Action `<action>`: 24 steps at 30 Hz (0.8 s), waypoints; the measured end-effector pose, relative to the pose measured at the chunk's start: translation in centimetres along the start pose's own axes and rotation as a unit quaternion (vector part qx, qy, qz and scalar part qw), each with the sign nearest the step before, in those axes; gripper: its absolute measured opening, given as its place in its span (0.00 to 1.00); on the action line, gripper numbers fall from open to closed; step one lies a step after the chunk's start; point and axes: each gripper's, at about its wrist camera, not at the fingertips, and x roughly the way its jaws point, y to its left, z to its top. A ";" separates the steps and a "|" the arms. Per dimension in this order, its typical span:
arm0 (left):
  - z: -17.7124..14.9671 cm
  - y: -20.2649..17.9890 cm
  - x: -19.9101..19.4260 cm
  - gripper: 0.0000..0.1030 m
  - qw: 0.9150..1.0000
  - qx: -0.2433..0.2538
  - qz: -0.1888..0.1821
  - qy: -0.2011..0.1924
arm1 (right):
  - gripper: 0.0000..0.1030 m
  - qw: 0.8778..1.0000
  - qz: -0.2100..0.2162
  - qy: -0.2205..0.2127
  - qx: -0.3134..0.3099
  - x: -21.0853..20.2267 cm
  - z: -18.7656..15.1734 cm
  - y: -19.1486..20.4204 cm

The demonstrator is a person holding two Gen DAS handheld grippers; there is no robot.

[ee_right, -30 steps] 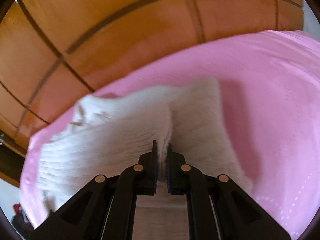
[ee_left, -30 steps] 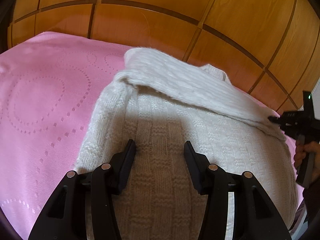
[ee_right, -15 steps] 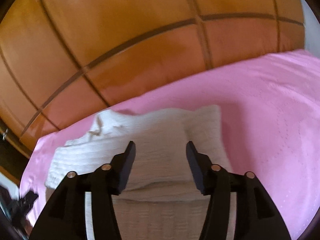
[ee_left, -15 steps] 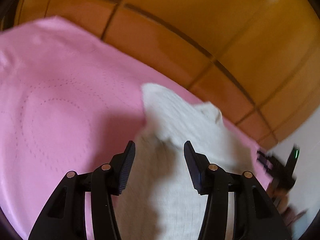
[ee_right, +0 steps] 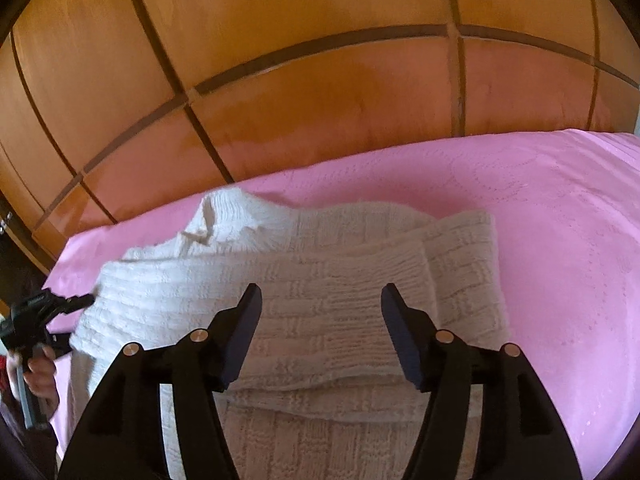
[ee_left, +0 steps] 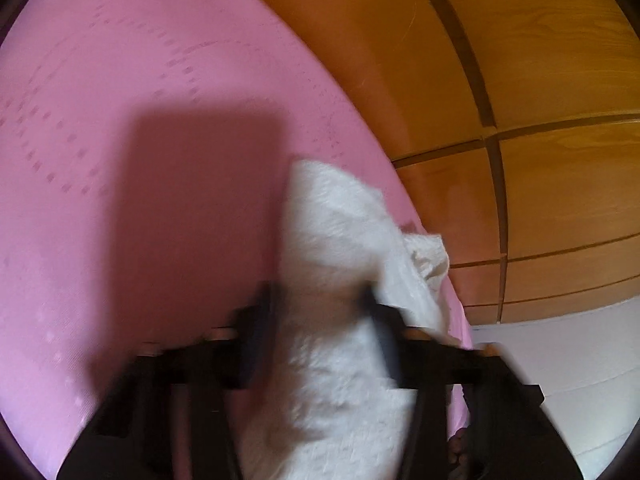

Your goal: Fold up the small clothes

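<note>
One cream knit sweater [ee_right: 304, 280], basket-weave texture, partly folded: a sleeve lies across the body in the centre of the right wrist view, on one pink bedspread [ee_right: 560, 220].

Two grippers. Right gripper [ee_right: 320, 300], lower centre: fingers spread, having just been opening, nothing between them, hovering over the sleeve. Left gripper [ee_left: 320, 300], lower centre of its blurred view: jaws have just been closing, knit between them; whether they pinch it, cannot tell.

One wooden panelled headboard [ee_right: 320, 100], upper frame.

Cream knit sweater [ee_right: 320, 280], apparently part-folded
</note>
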 end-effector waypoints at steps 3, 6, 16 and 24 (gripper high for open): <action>-1.0 -2.7 -1.8 0.08 0.994 0.079 0.029 -0.071 | 0.60 0.999 0.008 0.027 -0.015 1.1 -1.1 0.6; -3.1 -5.0 -3.3 0.06 0.972 0.170 0.097 -0.133 | 0.61 0.997 0.003 0.034 -0.069 1.3 -3.5 2.6; -6.9 -6.9 -0.6 0.04 0.909 0.265 0.284 -0.153 | 0.61 0.995 -0.023 0.016 -0.100 1.7 -5.2 3.3; -10.1 -9.2 -0.2 0.24 0.897 0.315 0.270 -0.154 | 0.65 0.996 -0.012 0.013 -0.082 0.6 -4.6 2.9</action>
